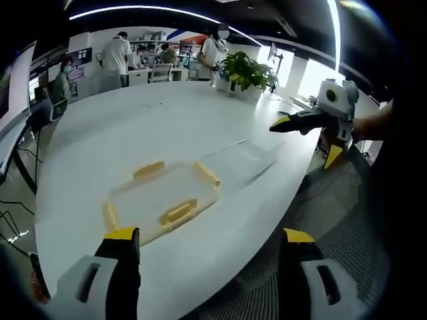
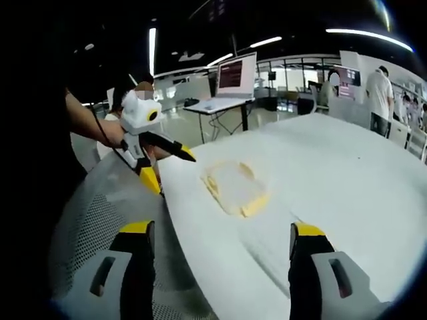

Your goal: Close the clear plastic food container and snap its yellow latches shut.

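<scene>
A clear plastic container [image 1: 163, 195] with yellow latches [image 1: 177, 213] on its sides lies flat on the white table [image 1: 133, 127], just ahead of my left gripper [image 1: 210, 237], whose jaws are open and empty. A clear flat piece [image 1: 241, 159], probably its lid, lies right beside it. The right gripper [image 1: 305, 141] hovers open past the table's right edge, held by a hand. In the right gripper view the container [image 2: 233, 187] sits ahead of my open right gripper [image 2: 222, 230], and the left gripper [image 2: 170, 170] hangs open at the table's left edge.
A potted plant [image 1: 247, 70] stands at the table's far end, with several people and desks behind it. A grey mesh chair [image 1: 333, 220] sits below the table's near edge. A desk with a monitor [image 2: 233, 73] stands beyond the table.
</scene>
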`<state>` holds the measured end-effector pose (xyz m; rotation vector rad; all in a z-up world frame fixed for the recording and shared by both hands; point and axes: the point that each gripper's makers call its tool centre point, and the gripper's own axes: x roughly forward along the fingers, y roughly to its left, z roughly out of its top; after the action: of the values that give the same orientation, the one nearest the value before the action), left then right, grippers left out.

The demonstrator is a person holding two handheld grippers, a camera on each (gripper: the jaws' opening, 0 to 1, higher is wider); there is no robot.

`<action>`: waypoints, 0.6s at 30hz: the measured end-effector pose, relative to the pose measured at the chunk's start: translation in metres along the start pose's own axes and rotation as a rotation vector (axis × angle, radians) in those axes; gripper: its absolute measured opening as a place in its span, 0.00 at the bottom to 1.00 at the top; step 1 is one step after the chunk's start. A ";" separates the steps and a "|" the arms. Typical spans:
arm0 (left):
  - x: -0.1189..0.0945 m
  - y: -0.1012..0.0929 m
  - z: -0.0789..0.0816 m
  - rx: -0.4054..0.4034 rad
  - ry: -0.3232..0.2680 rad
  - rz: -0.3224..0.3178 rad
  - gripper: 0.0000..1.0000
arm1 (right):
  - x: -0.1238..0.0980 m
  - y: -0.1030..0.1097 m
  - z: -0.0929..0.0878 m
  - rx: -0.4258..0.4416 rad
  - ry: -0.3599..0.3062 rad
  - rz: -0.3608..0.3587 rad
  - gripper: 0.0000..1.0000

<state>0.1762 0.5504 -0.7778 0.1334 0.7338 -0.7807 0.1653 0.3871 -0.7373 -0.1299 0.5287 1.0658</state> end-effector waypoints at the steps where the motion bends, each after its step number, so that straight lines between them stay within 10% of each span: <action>1: 0.000 0.001 0.000 0.002 0.002 -0.001 0.83 | 0.001 0.000 0.001 -0.003 0.002 -0.001 0.81; 18: -0.003 0.018 -0.011 0.054 0.058 -0.024 0.81 | 0.022 0.002 0.003 -0.017 0.028 -0.003 0.80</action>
<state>0.1809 0.5691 -0.7864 0.1964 0.7709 -0.8229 0.1731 0.4067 -0.7448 -0.1601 0.5446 1.0674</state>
